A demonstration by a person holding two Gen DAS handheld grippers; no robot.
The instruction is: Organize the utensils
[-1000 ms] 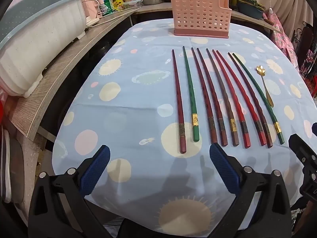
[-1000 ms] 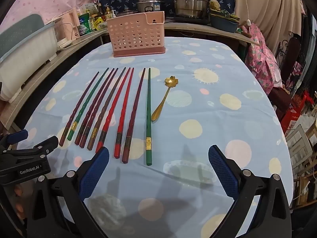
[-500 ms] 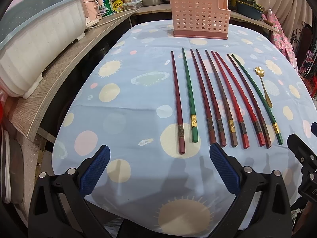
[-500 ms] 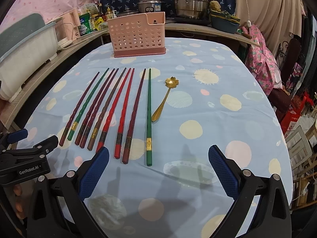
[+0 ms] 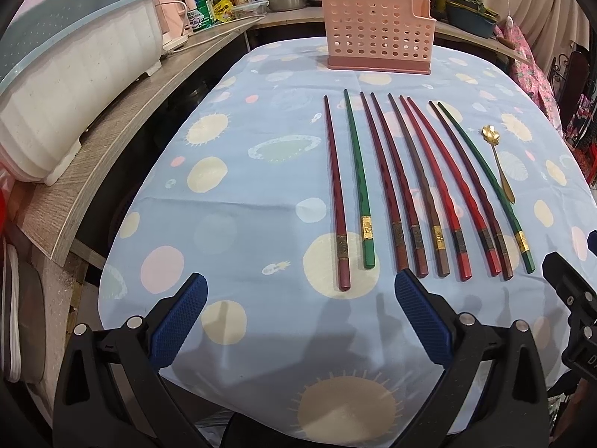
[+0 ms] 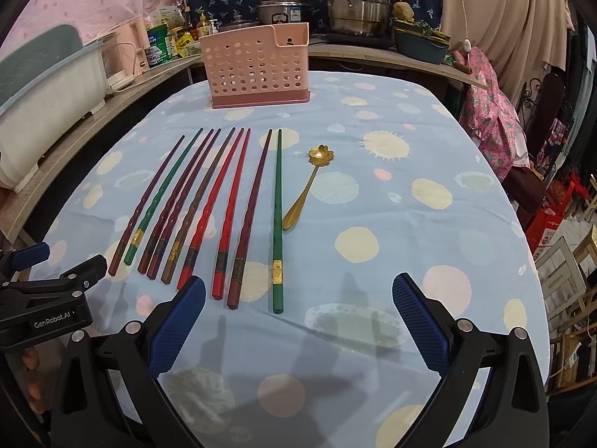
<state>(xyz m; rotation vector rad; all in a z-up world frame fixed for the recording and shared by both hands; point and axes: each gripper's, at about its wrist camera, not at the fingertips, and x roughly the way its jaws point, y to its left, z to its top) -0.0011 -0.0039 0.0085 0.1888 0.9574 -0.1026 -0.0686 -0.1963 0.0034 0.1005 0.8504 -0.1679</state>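
Several red, maroon, brown and green chopsticks (image 5: 410, 186) (image 6: 209, 205) lie side by side on the blue spotted tablecloth (image 5: 242, 205), thick ends toward me. A gold flower-bowl spoon (image 5: 498, 160) (image 6: 308, 183) lies just right of them. A pink perforated utensil holder (image 5: 377, 43) (image 6: 257, 71) stands upright at the table's far side. My left gripper (image 5: 298, 321) hovers open near the front edge, before the leftmost chopsticks. My right gripper (image 6: 298, 321) is open too, in front of the rightmost green chopstick (image 6: 277, 220). Neither holds anything.
A white and teal dish rack (image 5: 71, 86) sits on the wooden counter (image 5: 112, 142) to the left. Bottles, pots and a steamer (image 6: 358, 3) crowd the counter behind the holder. Pink cloth (image 6: 488, 112) hangs off the table's right side.
Both grippers have crept slightly forward toward the chopsticks; nothing on the table has moved.
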